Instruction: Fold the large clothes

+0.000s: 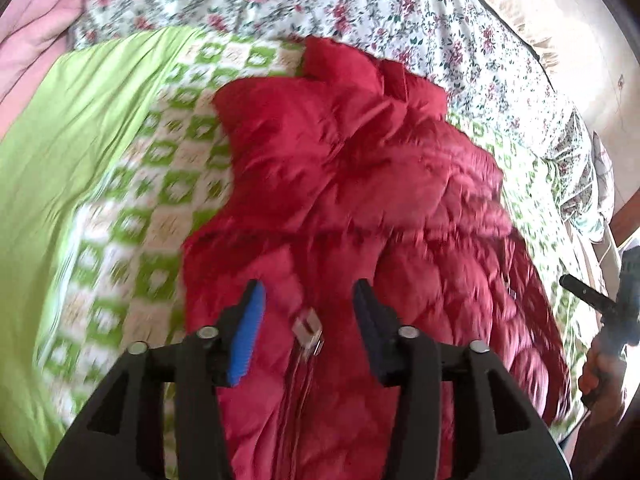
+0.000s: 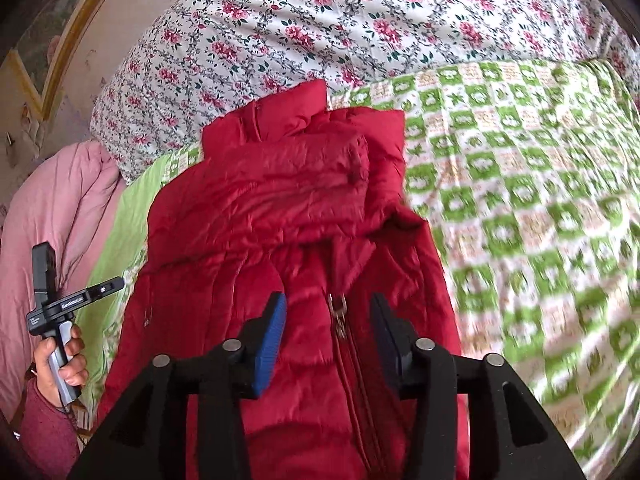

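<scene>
A red quilted puffer jacket (image 1: 352, 184) lies on the bed, collar away from me, its sides folded in over the front. It also shows in the right wrist view (image 2: 280, 208). My left gripper (image 1: 308, 292) is open and empty, hovering over the jacket's lower front by a metal zipper pull (image 1: 307, 330). My right gripper (image 2: 330, 306) is open and empty above the zipper (image 2: 340, 312). In the right wrist view a hand holds the left gripper's handle (image 2: 60, 312) at the far left.
The jacket rests on a green-and-white checked bedspread (image 2: 520, 184). A floral quilt (image 2: 360, 28) is bunched behind it. A pink blanket (image 2: 52, 208) lies beside the bed cover. A wall with a gilt frame (image 2: 52, 60) stands beyond.
</scene>
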The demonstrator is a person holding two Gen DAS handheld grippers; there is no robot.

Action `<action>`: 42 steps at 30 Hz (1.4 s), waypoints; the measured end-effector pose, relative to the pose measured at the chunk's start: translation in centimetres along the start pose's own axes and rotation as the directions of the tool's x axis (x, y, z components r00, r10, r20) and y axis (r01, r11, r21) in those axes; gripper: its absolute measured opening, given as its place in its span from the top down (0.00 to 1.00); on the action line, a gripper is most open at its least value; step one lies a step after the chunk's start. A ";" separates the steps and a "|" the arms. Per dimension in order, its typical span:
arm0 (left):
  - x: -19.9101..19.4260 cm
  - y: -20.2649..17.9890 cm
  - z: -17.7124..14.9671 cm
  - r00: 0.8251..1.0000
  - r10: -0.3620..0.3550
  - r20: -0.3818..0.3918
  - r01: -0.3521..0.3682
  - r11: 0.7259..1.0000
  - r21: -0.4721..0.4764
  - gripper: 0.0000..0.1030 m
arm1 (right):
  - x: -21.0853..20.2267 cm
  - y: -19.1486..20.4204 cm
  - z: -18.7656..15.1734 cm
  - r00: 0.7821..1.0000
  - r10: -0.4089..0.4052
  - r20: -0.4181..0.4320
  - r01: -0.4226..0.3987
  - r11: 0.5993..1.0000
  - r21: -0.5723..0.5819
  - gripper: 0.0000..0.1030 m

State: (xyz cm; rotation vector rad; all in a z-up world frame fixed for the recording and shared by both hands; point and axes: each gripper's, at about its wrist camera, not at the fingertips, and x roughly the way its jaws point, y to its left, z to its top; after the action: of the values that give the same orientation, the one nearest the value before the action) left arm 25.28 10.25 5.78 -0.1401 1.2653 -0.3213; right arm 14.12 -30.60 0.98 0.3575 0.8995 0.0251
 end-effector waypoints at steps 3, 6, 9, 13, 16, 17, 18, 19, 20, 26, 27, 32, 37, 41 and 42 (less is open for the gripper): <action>-1.0 1.4 -2.4 1.000 0.008 -0.014 -0.008 1.000 -0.006 0.52 | -1.0 -0.6 -1.7 1.000 -0.007 -0.018 0.007 1.000 -0.010 0.50; -1.6 2.8 -4.7 0.999 0.014 -0.039 -0.015 1.000 -0.013 0.52 | -1.8 -1.6 -3.0 0.999 -0.011 -0.037 0.011 1.000 -0.001 0.48; -1.9 4.0 -7.0 0.998 0.018 -0.061 -0.020 0.999 -0.033 0.52 | -2.5 -2.7 -4.0 0.998 -0.037 -0.048 0.037 0.999 0.005 0.46; -2.3 4.9 -9.3 0.996 0.004 -0.084 -0.008 0.998 -0.057 0.52 | -3.8 -4.4 -5.3 0.996 -0.053 -0.066 0.055 0.998 0.032 0.46; -2.5 4.7 -10.7 0.995 -0.023 -0.092 0.018 0.998 -0.053 0.52 | -4.4 -5.4 -6.2 0.995 -0.052 -0.081 0.056 0.997 0.052 0.45; -2.6 4.5 -11.0 0.995 -0.029 -0.096 0.025 0.999 -0.047 0.52 | -4.6 -5.7 -6.5 0.995 -0.049 -0.088 0.054 0.997 0.057 0.45; -2.5 4.3 -11.2 0.994 -0.032 -0.100 0.028 0.999 -0.041 0.52 | -4.7 -5.9 -6.9 0.994 -0.047 -0.095 0.053 0.997 0.061 0.44; -2.5 4.1 -11.5 0.994 -0.031 -0.105 0.028 0.999 -0.031 0.48 | -4.8 -6.1 -7.4 0.994 -0.042 -0.105 0.049 0.996 0.068 0.44; -2.6 3.9 -11.7 0.994 -0.027 -0.107 0.025 0.999 -0.021 0.46 | -4.8 -6.3 -7.7 0.993 -0.036 -0.115 0.045 0.996 0.075 0.44; -3.0 3.6 -13.2 0.991 -0.034 -0.126 0.035 0.999 0.005 0.46 | -4.6 -6.1 -9.6 0.983 0.035 -0.179 -0.020 0.996 0.088 0.44; -3.0 3.6 -13.5 0.991 -0.031 -0.132 0.032 0.999 0.009 0.46 | -4.5 -6.1 -9.9 0.980 0.052 -0.192 -0.034 0.995 0.092 0.43; -3.3 3.7 -15.0 0.986 -0.041 -0.159 0.046 0.999 0.025 0.46 | -4.4 -5.6 -11.1 0.968 0.116 -0.223 -0.090 0.988 0.125 0.43; -3.5 3.5 -16.2 0.979 -0.090 -0.183 0.096 0.995 0.022 0.46 | -5.1 -5.0 -12.1 0.962 0.138 -0.234 -0.113 0.987 0.115 0.43; -2.9 3.2 -17.0 0.973 -0.098 -0.207 0.110 0.993 0.047 0.45 | -5.3 -4.9 -12.8 0.961 0.123 -0.249 -0.102 0.990 0.096 0.43; -2.7 3.3 -17.1 0.972 -0.102 -0.213 0.115 0.992 0.049 0.45 | -5.2 -5.1 -12.9 0.960 0.123 -0.252 -0.099 0.989 0.106 0.43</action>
State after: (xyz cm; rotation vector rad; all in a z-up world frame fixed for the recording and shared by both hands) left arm 8.83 15.44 2.25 -0.1254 1.4588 -0.4789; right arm 0.28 -32.48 -3.96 0.4987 1.1403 0.1372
